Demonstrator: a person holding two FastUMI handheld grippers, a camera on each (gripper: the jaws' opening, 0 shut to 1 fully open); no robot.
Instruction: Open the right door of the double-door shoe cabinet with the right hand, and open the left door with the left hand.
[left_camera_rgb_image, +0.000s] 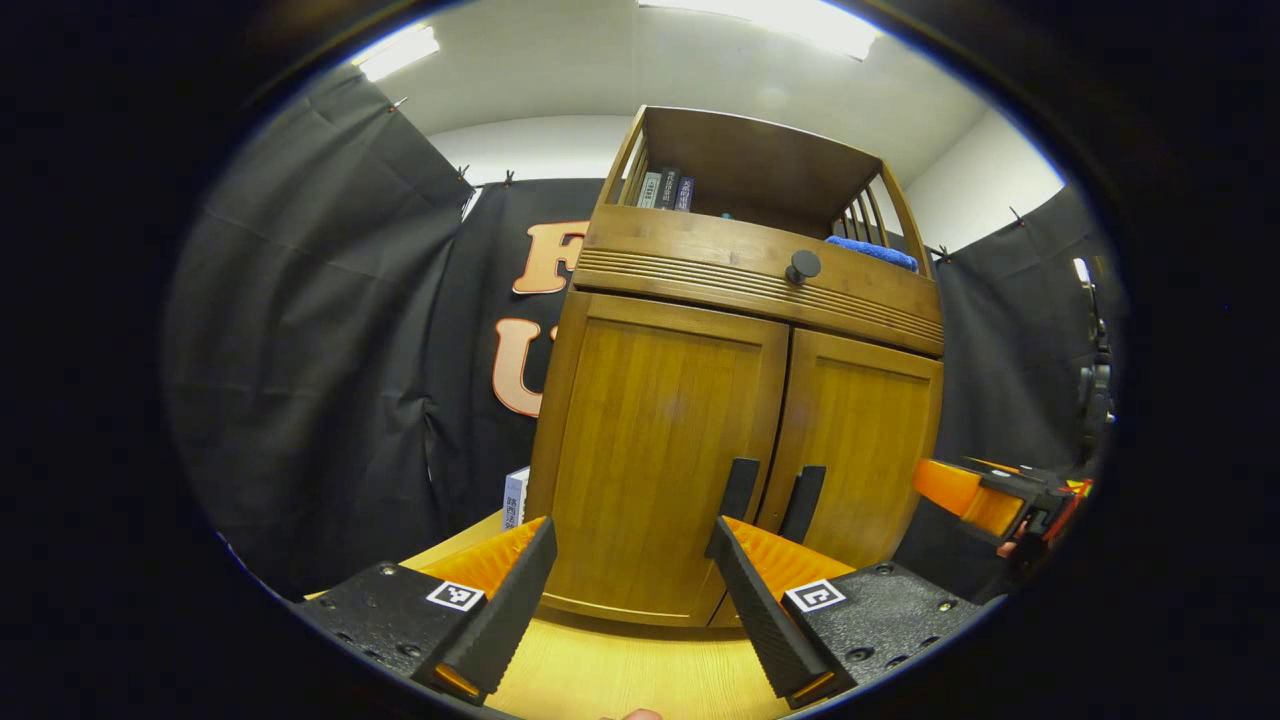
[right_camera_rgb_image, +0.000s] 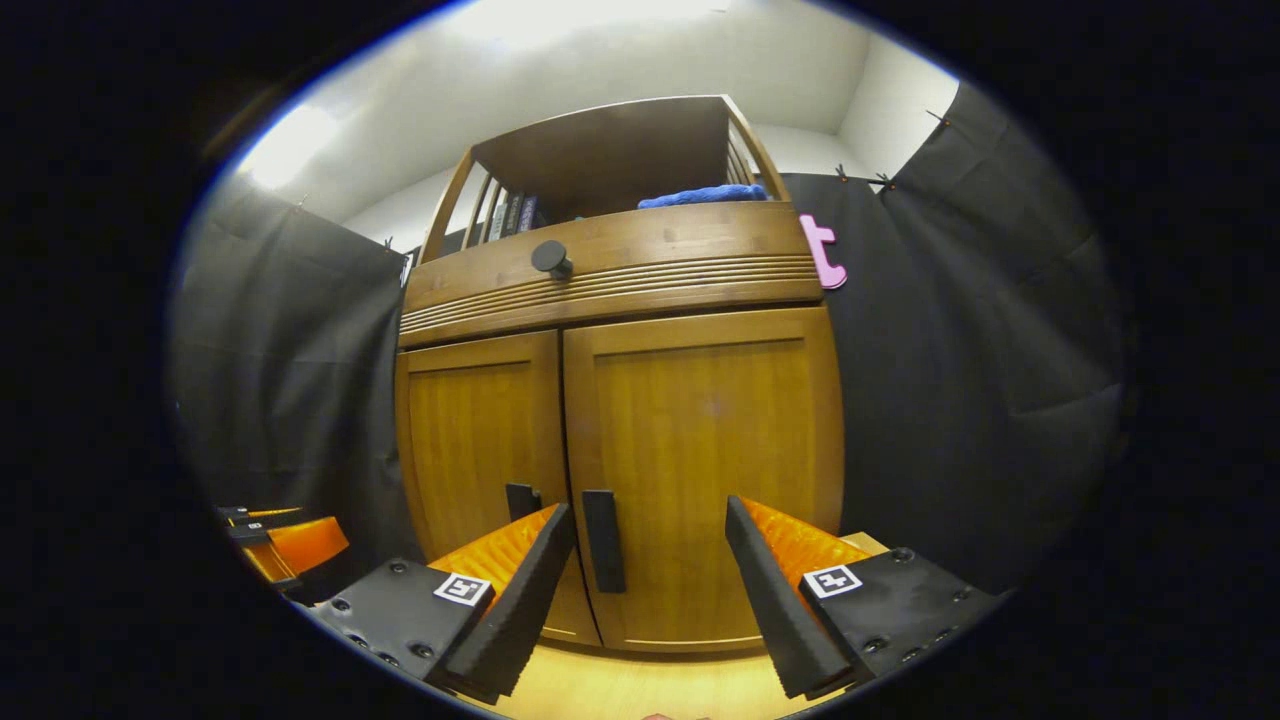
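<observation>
Wooden shoe cabinet (right_camera_rgb_image: 620, 420), flat panelled doors shut

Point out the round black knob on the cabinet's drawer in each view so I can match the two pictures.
Left gripper view: the round black knob sits right of centre, upper part, on the ribbed drawer front above the doors.
Right gripper view: the knob sits left of centre, upper part, on that drawer front.
Shared landmark: the blue cloth on the open shelf.
</observation>
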